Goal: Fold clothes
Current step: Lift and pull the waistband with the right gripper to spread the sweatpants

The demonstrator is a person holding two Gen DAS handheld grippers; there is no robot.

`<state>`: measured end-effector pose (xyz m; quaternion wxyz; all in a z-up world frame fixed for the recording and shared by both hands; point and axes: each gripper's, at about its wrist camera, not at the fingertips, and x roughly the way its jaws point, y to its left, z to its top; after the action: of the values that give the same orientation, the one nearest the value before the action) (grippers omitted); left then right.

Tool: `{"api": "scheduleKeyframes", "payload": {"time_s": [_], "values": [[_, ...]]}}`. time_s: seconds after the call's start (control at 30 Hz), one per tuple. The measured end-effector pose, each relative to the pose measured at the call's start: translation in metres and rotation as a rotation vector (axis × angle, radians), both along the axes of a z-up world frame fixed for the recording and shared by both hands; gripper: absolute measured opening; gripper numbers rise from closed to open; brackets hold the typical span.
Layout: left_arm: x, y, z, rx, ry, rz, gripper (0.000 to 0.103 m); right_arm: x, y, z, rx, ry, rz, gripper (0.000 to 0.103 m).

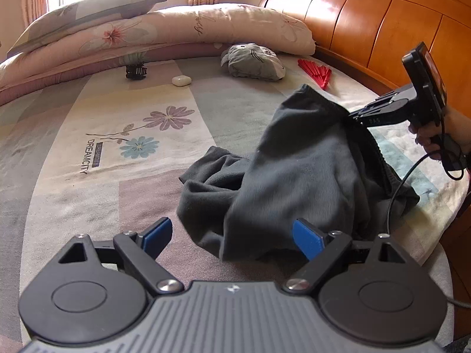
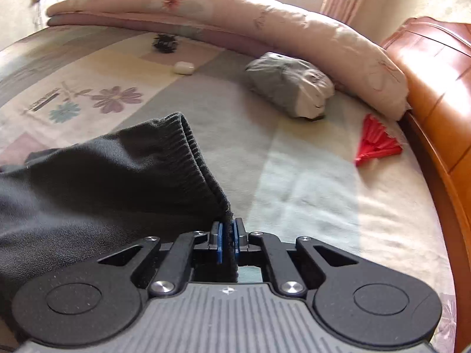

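A dark grey garment (image 1: 294, 176) lies crumpled on the bed, one side lifted. My right gripper (image 2: 227, 235) is shut on its ribbed waistband (image 2: 200, 158) and holds that edge up above the sheet; it also shows in the left wrist view (image 1: 353, 114), gripping the raised cloth. My left gripper (image 1: 232, 235) is open, its blue pads wide apart just in front of the garment's lower hem, with no cloth between them.
The floral bed sheet (image 1: 117, 153) spreads around. At the far side lie a folded quilt (image 1: 176, 29), a grey plush (image 1: 253, 61), a red fan (image 1: 315, 72), a white earbud case (image 1: 181, 80) and a black clip (image 1: 136, 71). A wooden headboard (image 1: 368, 23) stands right.
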<state>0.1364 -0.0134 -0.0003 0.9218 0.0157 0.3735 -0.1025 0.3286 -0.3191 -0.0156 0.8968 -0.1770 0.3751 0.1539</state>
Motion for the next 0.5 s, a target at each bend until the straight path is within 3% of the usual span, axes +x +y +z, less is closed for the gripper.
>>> {"api": "scheduleKeyframes", "payload": {"time_s": [0.33,0.5], "values": [[0.012,-0.003,-0.007,0.016,0.017,-0.003,0.089,0.072,-0.095,-0.021,0.035,0.061,-0.376,0.009],[0.019,-0.006,-0.012,0.046,0.019,-0.005,0.089,0.067,-0.098,-0.032,0.075,0.097,-0.399,0.018]]}}
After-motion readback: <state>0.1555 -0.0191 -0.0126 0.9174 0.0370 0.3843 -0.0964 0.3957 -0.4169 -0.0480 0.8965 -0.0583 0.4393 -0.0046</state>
